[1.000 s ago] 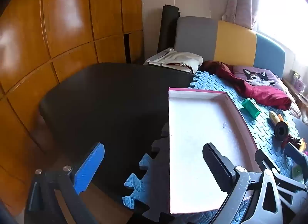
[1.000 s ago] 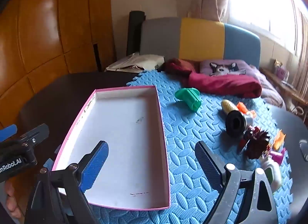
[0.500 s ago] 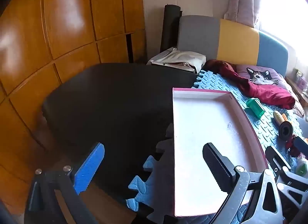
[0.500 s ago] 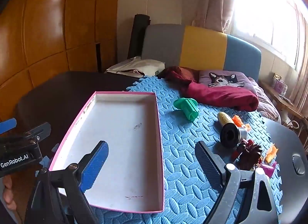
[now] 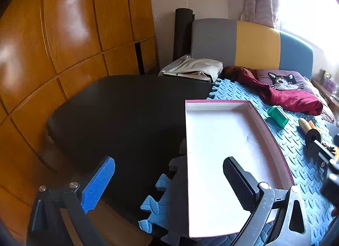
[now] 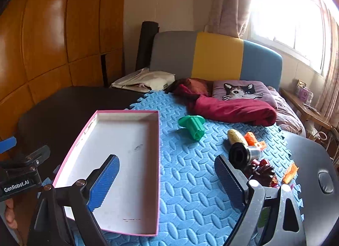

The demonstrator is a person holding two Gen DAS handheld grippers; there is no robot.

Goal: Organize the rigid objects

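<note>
1. Right gripper [image 6: 167, 179]: jaws spread wide, nothing between them; it hangs above the blue foam mat [image 6: 190, 174], between the tray and the loose items.
2. Left gripper [image 5: 169, 180]: likewise spread and empty, poised over the near left edge of the pink-rimmed tray [image 5: 275, 140], partly above the black table [image 5: 127, 108].
3. Tray status: no objects inside (only faint marks on its white floor).
4. Items to sort, all on the mat right of the tray: green plastic piece [image 6: 193, 126], yellow piece [image 6: 234, 136], black cylinder [image 6: 243, 154], dark red cluster [image 6: 263, 170].
5. Step in hand, as judged: approach before the first pick.
6. Next move calls for lowering the right gripper over one item, probably the black cylinder nearest its fingers, and closing across its narrow width.
</note>
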